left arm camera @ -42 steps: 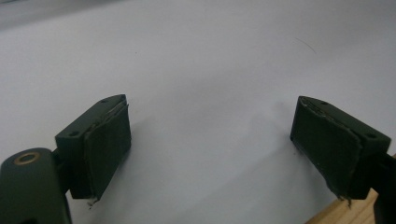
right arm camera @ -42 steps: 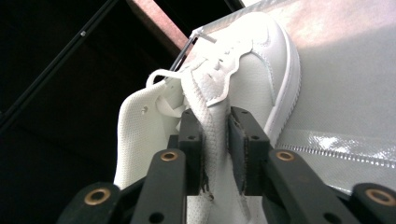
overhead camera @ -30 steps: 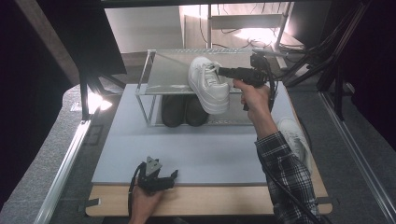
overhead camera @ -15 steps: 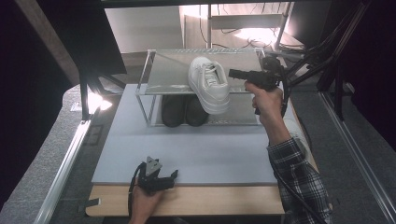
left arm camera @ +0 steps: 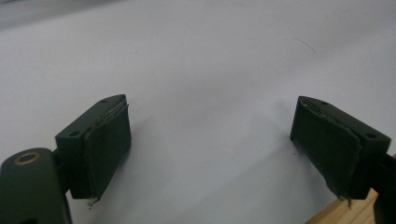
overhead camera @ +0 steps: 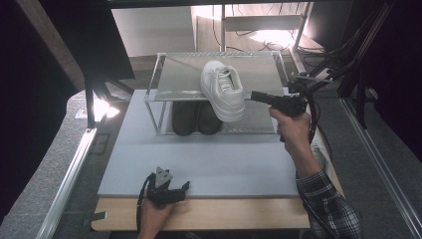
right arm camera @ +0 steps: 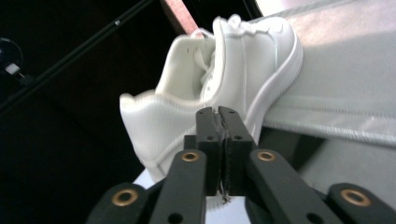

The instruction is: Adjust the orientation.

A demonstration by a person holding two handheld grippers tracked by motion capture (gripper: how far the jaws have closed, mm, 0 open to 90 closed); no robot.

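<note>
Since the earlier frame the right gripper [overhead camera: 256, 95] has drawn away to the right of the white shoe [overhead camera: 222, 90], its jaws just closing to pressed together with nothing between them. That shoe sits at upper centre of the high view on the rack's top shelf [overhead camera: 179, 79], heel overhanging the front edge. At lower left the left gripper [overhead camera: 185, 187] rests on the grey mat [overhead camera: 224, 164], jaws wide apart and empty

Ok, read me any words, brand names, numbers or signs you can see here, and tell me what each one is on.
None can be read.
White sneaker: no legible logo or lettering.
Dark shoes beneath the shelf: no print can be made out.
Grey mat: plain, no marks.
</note>
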